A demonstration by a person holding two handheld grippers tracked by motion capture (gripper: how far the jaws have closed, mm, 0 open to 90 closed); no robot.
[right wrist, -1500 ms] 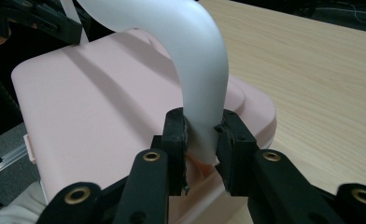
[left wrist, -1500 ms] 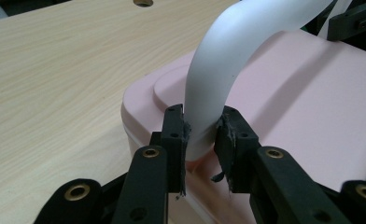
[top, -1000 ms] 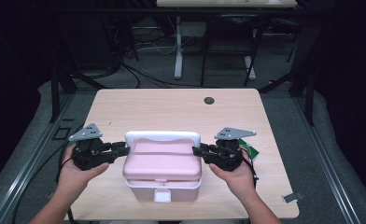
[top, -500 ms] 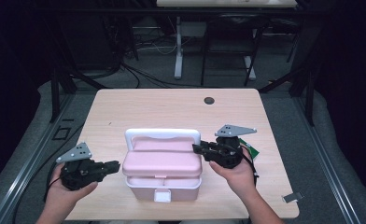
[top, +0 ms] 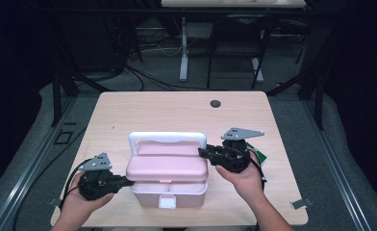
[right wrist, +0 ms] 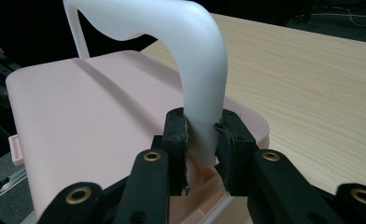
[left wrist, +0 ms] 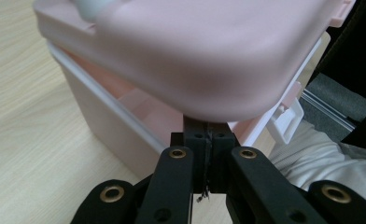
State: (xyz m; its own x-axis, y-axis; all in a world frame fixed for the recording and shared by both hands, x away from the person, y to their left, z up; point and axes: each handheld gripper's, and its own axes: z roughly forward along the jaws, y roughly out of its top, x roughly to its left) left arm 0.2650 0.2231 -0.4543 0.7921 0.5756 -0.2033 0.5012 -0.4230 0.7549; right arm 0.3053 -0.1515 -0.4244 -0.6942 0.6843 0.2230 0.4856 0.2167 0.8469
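In the lower middle of the high view, nearest the person, a pale pink rounded plastic storage box (top: 167, 180) sits on the light wooden desk (top: 143, 113), its white front latch (top: 167, 202) hanging at the near wall and apparently undone. Its pink lid (top: 167, 162) rides slightly above the base: the left gripper view shows a gap under the lid's edge, with inner compartments just visible, so the opening looks begun but far from finished. At the lower left of the high view the left gripper (top: 124, 181) has just been closing; its jaws are now clenched together with nothing between them, and the tips are tucked under the overhanging lid edge at the box's left end, as the left gripper view shows. I judge that it is set either to lever the lid upward or to steady the base. A little farther up, at the right of the box, the right gripper (top: 202, 152) is grasping the white curved plastic carry handle (top: 167, 138); in the right gripper view its pads pinch the handle's post just above the lid. What seems left is swinging the lid fully back and then dealing with whatever is inside, which cannot be made out here. Beyond the box the desk carries a small dark round grommet (top: 215, 103) near its far edge, and behind the right gripper a green-edged card (top: 260, 157) peeks out.
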